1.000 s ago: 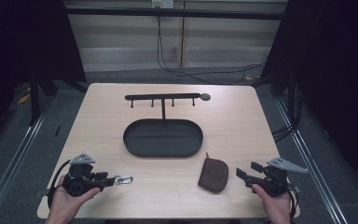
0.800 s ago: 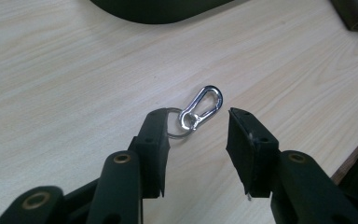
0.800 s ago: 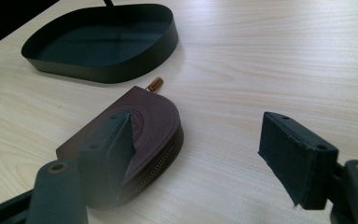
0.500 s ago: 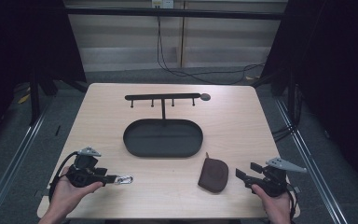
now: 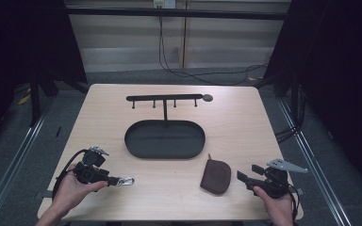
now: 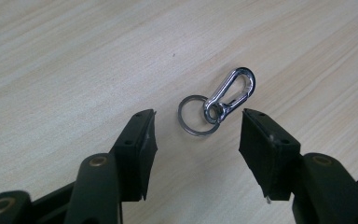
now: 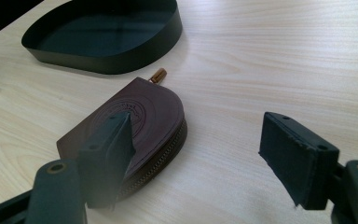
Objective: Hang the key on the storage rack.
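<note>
Compared with a second ago, the left gripper [image 5: 114, 179] has drawn back a little toward the table's near left edge, and its jaws have just been opening. They now stand apart with nothing gripped. The small silver metal snap hook with its key ring [image 6: 217, 103] lies flat on the pale wooden table [image 5: 245, 127], just ahead of the jaw tips and between their lines, touching neither.

The right gripper [image 5: 246, 175] has kept its place near the right front corner, jaws wide and empty. The dark brown, rounded leather zip pouch [image 7: 131, 122] lies just beside its left jaw.

Behind both sits a black oval metal tray [image 5: 195, 149] with a black hook rail [image 5: 164, 98] standing behind it. Nothing lies between the left gripper and the snap hook.
</note>
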`<state>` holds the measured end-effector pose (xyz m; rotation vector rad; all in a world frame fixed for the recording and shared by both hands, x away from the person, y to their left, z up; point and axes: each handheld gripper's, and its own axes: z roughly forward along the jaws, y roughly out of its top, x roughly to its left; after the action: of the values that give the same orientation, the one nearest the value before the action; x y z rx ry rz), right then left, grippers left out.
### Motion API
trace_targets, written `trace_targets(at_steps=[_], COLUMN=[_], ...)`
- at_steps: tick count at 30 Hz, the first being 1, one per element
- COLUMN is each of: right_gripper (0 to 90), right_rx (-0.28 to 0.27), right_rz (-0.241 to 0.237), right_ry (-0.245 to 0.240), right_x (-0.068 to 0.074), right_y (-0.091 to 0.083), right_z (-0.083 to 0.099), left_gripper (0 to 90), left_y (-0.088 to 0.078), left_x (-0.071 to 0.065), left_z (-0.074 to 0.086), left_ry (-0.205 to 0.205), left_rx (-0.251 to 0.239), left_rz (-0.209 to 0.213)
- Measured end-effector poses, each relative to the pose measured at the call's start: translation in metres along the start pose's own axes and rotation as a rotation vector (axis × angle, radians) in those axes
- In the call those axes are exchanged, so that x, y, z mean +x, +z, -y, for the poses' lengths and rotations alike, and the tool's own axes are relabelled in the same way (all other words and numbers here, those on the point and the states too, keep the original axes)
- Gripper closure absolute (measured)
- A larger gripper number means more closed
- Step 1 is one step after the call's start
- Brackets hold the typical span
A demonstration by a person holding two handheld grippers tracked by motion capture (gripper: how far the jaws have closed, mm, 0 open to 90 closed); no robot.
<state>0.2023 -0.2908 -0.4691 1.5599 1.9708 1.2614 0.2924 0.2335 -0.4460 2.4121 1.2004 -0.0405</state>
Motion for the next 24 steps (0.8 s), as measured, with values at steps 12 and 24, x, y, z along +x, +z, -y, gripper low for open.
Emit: trace_targets(at_steps=[12, 24], right_gripper=[25.4, 25.0], right_rx=[0.018, 0.024], right_rz=[-0.002, -0.006], right_ry=[-0.010, -0.009], right_x=[0.001, 0.000], right_y=[0.002, 0.003], right_z=[0.000, 0.000], left_gripper=[48.2, 46.0], left_y=[0.013, 0.023], left_x=[0.007, -0.005], left_z=[-0.012, -0.027], left_ry=[-0.006, 0.025], left_rx=[0.116, 0.183], left_rz=[0.018, -0.033])
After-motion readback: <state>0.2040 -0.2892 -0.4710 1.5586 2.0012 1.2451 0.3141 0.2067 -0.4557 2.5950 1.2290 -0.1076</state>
